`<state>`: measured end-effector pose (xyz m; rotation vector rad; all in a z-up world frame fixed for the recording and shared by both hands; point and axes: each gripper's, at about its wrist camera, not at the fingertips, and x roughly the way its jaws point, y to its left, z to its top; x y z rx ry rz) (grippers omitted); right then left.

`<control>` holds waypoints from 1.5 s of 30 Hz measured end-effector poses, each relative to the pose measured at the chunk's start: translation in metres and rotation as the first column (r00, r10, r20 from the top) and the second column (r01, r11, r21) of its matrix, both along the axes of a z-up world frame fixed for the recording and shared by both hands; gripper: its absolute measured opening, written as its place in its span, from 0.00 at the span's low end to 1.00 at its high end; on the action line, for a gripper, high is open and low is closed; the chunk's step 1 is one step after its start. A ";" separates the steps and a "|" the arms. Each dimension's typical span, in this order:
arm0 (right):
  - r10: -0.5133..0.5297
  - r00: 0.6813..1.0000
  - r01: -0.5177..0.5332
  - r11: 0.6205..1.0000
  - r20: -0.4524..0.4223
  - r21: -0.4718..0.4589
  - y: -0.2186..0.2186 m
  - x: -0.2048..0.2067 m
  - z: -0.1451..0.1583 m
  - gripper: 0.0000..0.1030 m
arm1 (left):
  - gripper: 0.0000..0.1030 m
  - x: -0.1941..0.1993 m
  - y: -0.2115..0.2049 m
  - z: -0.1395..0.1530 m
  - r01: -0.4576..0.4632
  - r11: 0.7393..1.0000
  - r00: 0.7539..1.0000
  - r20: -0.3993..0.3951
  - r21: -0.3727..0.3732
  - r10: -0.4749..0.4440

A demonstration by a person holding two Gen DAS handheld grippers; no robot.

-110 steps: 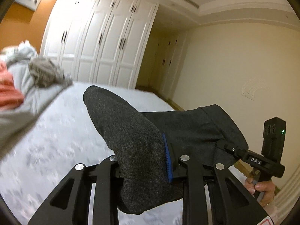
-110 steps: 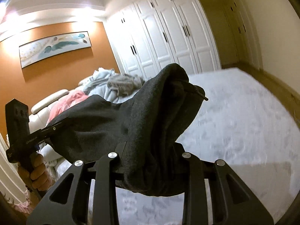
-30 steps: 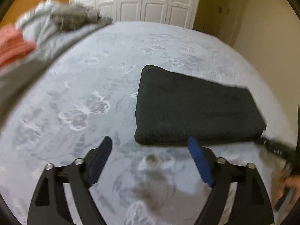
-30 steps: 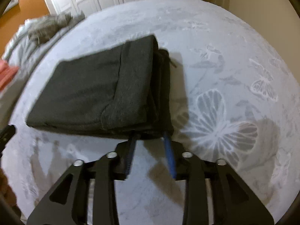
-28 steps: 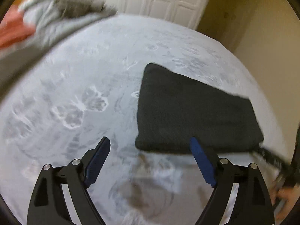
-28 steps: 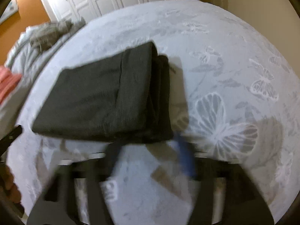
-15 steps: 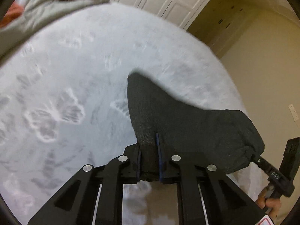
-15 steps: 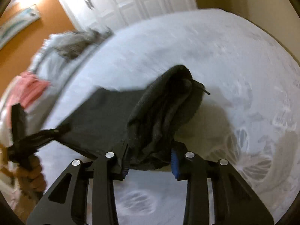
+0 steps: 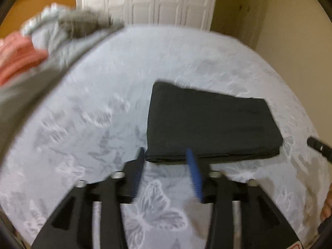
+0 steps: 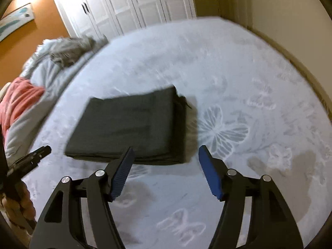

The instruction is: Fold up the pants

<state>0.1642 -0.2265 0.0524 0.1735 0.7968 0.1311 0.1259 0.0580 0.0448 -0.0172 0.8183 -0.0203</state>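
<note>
Lying flat on the bed [image 9: 103, 95], the dark grey pants [image 9: 209, 124] form a folded rectangle of stacked layers, near edge toward both cameras. Bedspread pale grey with a white butterfly print.

Left claw [image 9: 166, 166]: jaws part-spread and have just been opening; nothing between the blue pads. Its tips sit just in front of the near-left corner of the pants; contact cannot be told through the blur. Released.

Right claw [image 10: 165, 161]: jaws wide apart and have just been opening; nothing gripped. The left pad overlaps the near edge of the pants in view, the right pad stands over bare bedspread beside the bundle's right end. Released.

In the right wrist view a thin cord end pokes out at the pants' far right corner. The other claw's black tip shows at the left edge of that view, with a hand [image 10: 14, 205] below it on the handle.

At the bed's far left: a crumpled grey garment [image 10: 68, 51] on a pale quilt [image 10: 41, 70], and a salmon-pink cloth [image 10: 18, 101] beside it. White wardrobe doors [image 10: 132, 2] beyond the bed; orange wall [image 10: 25, 37] to the left.
</note>
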 end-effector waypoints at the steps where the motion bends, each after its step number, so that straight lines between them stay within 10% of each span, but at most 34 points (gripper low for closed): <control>1: -0.005 1.000 0.005 1.000 0.018 -0.012 0.001 -0.007 0.002 0.71 | 0.50 -0.013 -0.006 0.005 0.001 1.000 0.999 0.033 0.021 -0.002; 8: -0.020 1.000 0.020 0.998 0.001 -0.061 0.023 -0.053 -0.029 0.72 | 0.50 -0.053 -0.010 -0.005 0.000 1.000 1.000 0.024 -0.024 0.001; 14: -0.051 0.996 0.060 0.989 0.067 -0.134 0.031 -0.075 -0.048 0.91 | 0.53 -0.070 -0.004 -0.029 -0.029 0.999 0.997 0.078 0.031 0.027; 22: 0.010 0.996 0.011 0.970 0.084 -0.242 0.057 -0.081 -0.072 0.91 | 0.61 -0.079 -0.007 -0.059 -0.010 0.991 0.989 0.148 0.133 -0.010; 45: -0.038 0.997 0.052 0.979 0.073 -0.198 0.061 -0.088 -0.106 0.92 | 0.65 -0.074 0.001 -0.087 -0.084 0.990 0.988 0.140 0.113 0.067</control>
